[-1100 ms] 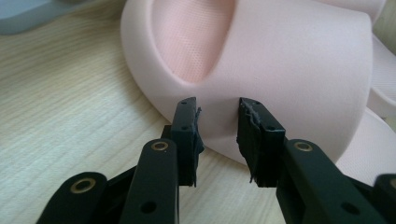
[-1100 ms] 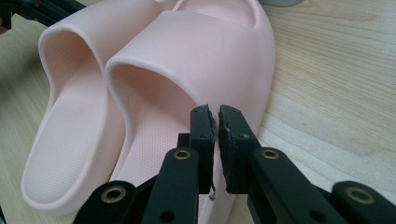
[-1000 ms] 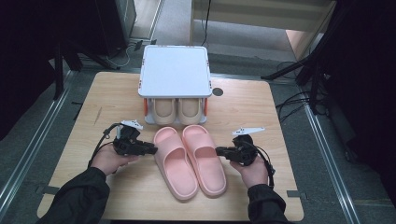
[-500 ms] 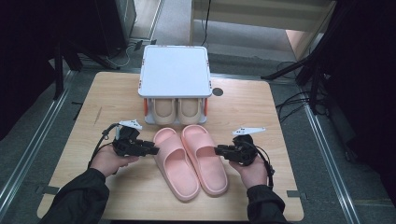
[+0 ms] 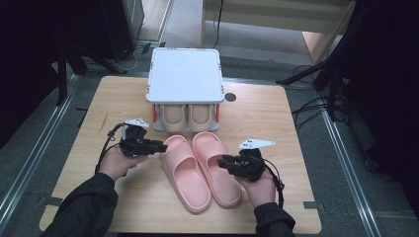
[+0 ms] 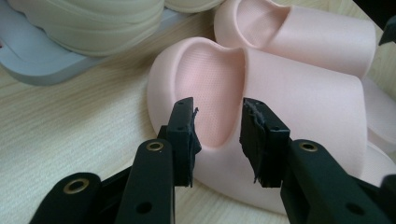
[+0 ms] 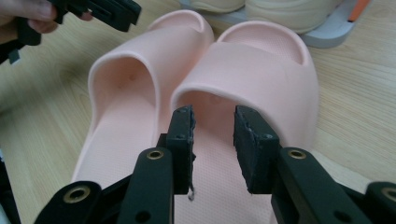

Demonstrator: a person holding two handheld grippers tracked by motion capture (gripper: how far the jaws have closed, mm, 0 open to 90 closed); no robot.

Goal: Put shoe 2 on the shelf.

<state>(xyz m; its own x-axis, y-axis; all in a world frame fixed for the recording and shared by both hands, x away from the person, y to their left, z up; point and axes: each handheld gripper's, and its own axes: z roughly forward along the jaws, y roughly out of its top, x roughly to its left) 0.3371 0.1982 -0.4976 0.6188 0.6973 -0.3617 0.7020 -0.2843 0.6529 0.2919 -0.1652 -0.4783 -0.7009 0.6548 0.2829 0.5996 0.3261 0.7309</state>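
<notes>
Your right tool (image 5: 223, 162) has just backed off the right pink foam slipper (image 5: 215, 165), jaws opening, nothing gripped; your left tool (image 5: 162, 146), part open and empty, sits beside the left pink foam slipper (image 5: 185, 173), mid-tabletop (image 5: 276, 128).

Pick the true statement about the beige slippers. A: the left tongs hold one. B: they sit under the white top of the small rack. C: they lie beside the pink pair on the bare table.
B: the beige slippers sit side by side beneath the rack's white top.
</notes>
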